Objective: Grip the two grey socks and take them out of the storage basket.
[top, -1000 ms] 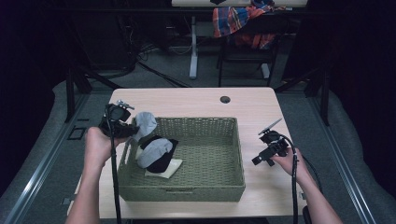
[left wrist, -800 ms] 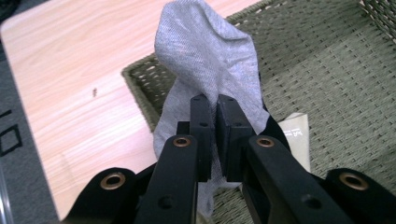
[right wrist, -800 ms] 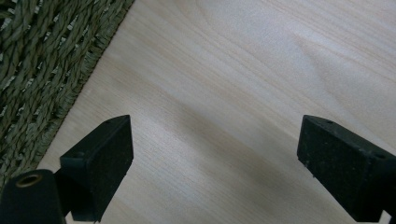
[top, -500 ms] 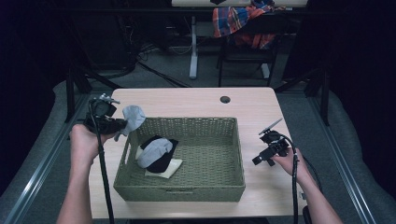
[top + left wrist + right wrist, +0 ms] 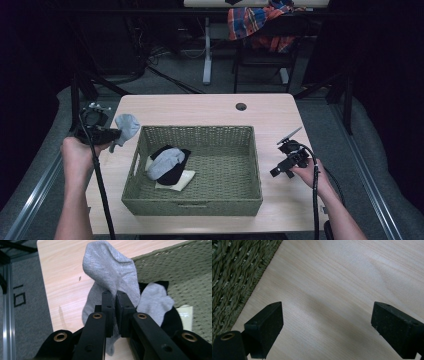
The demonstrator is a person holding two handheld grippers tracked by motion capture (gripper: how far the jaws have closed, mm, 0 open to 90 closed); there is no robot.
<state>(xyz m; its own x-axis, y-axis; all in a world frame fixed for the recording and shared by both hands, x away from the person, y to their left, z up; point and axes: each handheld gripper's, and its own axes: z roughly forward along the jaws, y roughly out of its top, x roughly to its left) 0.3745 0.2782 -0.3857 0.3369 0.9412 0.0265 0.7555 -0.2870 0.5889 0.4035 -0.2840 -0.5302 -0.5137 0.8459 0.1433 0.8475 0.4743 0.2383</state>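
The left gripper (image 5: 107, 134) is clamped on a grey sock (image 5: 126, 128), held in the air above the table (image 5: 200, 107) just outside the left wall of the woven basket (image 5: 192, 205). In the left gripper view, the jaws of the left gripper (image 5: 115, 298) pinch the grey sock (image 5: 110, 267) at a fold; the sock's lower end is covered by the jaws and cut off behind them. Inside the basket, a second grey sock (image 5: 164, 163) lies on a black garment (image 5: 176, 172), which rests on a pale flat item (image 5: 181, 181), mostly covered; what it is cannot be told. The right gripper (image 5: 280, 170) hovers near the basket's right wall. In the right gripper view, the right gripper (image 5: 325, 317) stands with its jaws wide apart and nothing between them, over bare table (image 5: 342, 277).
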